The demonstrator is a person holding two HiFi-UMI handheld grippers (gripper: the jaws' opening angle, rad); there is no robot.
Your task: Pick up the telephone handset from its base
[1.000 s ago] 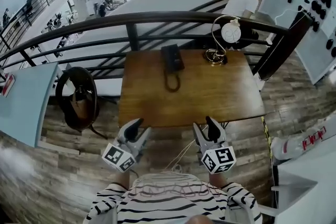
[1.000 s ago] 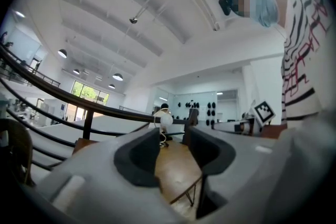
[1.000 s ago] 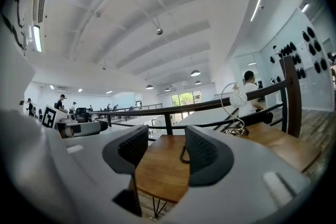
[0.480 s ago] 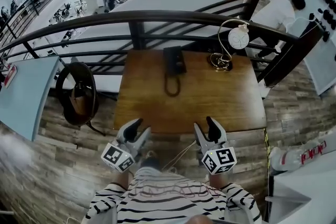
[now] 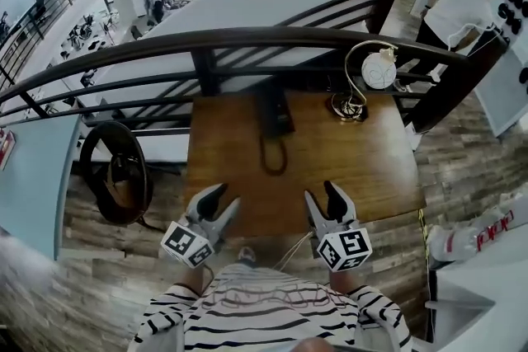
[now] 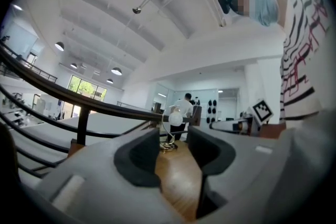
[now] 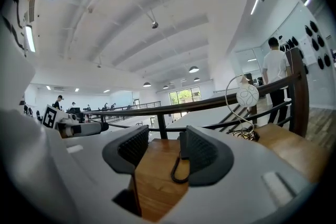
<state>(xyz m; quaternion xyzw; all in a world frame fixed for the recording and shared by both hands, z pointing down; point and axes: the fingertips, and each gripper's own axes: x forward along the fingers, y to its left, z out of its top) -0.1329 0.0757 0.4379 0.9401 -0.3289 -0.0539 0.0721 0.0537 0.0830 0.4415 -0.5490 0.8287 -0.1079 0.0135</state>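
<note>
A wooden table [image 5: 355, 169] stands against a dark railing [image 5: 247, 37] on an upper floor. The black telephone [image 5: 273, 113] sits at the far edge of the table, near the middle and close under the railing. Its handset [image 5: 268, 111] lies on the base, though the blur makes the two hard to tell apart. The cord [image 5: 275, 157] hangs off the phone in a loop across the wood toward the person. A lamp [image 5: 363, 82] with a curved stem and a white globe stands at the far right corner, apart from the phone.

Both grippers hover over the near edge of the table, well short of the telephone. The left gripper [image 5: 225, 198] has its fingers spread, with nothing between them – only bare wood and the distant lamp show through the gap in the left gripper view. The right gripper [image 5: 322, 194] is spread as well and holds nothing; in the right gripper view the phone and its cord loop show far off between the pads, untouched.

The person holding them wears a striped shirt [image 5: 272, 309]. Another person in a white shirt [image 5: 462, 4] stands beyond the railing at the upper right.
</note>
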